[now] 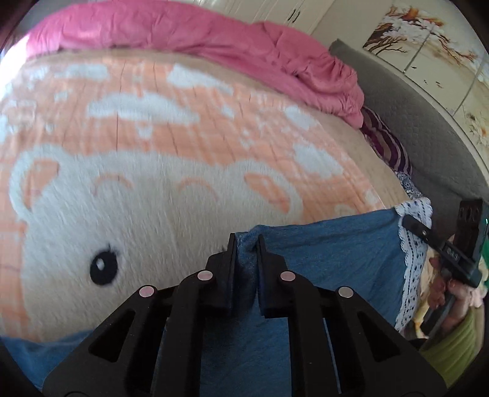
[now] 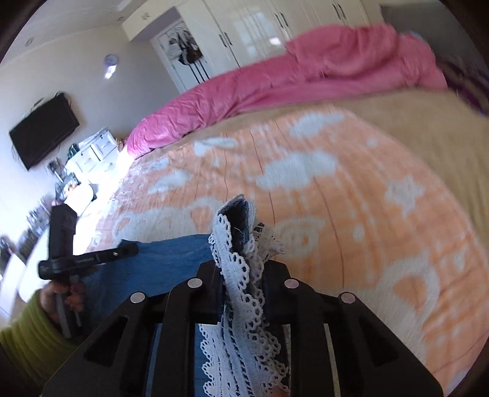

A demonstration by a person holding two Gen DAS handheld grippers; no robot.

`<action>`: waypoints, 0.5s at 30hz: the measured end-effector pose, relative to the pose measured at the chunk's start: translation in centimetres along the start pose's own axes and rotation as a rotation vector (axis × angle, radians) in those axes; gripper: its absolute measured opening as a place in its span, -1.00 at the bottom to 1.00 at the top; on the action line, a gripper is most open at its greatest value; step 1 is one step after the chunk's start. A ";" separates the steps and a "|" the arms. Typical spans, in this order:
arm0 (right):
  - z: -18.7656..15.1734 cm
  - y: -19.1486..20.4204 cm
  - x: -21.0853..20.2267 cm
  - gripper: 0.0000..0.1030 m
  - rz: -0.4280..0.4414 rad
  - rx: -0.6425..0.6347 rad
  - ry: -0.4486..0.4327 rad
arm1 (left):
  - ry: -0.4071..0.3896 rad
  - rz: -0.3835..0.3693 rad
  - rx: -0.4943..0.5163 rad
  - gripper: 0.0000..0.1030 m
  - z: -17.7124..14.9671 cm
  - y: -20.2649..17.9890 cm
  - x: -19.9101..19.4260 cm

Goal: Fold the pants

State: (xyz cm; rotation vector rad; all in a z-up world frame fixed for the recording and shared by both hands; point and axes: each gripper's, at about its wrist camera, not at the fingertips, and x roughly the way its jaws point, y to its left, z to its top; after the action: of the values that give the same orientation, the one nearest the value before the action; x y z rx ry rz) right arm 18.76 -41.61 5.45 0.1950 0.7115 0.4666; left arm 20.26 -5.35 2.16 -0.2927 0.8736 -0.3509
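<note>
Blue denim pants (image 1: 330,256) with a white lace hem (image 1: 412,253) hang stretched between both grippers above the bed. My left gripper (image 1: 247,244) is shut on a bunched fold of the blue fabric at the pants' top edge. In the right wrist view my right gripper (image 2: 244,244) is shut on the lace-trimmed hem (image 2: 241,293), with dark denim (image 2: 240,220) sticking up between its fingers. The other gripper shows in each view: the right one (image 1: 440,247) at the far right, the left one (image 2: 91,256) at the left, held by a hand in a green sleeve (image 2: 27,336).
The bed carries an orange and cream bear-pattern blanket (image 1: 152,171). A pink duvet (image 1: 214,39) lies bunched along its far side, with a striped purple pillow (image 1: 388,140) by the grey headboard (image 1: 428,131). White wardrobes (image 2: 244,27) and a wall television (image 2: 45,131) stand beyond.
</note>
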 end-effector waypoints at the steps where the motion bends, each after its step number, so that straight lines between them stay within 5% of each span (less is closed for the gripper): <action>1: 0.8 -0.1 0.9 -0.67 -0.029 -0.009 0.020 | -0.006 0.020 0.017 -0.89 0.1 -0.2 0.2; 7: -0.4 -1.9 9.1 -0.56 -0.219 -0.102 0.260 | 0.067 0.128 0.047 -0.81 -1.0 0.4 4.2; 11: -0.9 -3.4 9.5 -0.20 -0.251 -0.053 0.257 | 0.070 0.150 0.037 -0.66 -1.3 1.2 4.4; 13: -0.9 -3.7 8.5 0.13 -0.301 -0.051 0.236 | 0.037 0.204 0.046 -0.35 -1.3 1.2 3.4; 15: -1.1 -4.1 7.2 0.17 -0.286 -0.016 0.210 | 0.002 0.229 0.061 -0.31 -1.3 1.1 2.1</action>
State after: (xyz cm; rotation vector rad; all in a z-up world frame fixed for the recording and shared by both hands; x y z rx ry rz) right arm 24.18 -41.84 -0.91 0.0267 0.9254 0.2202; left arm 20.72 -5.40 -0.52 -0.1337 0.8870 -0.1647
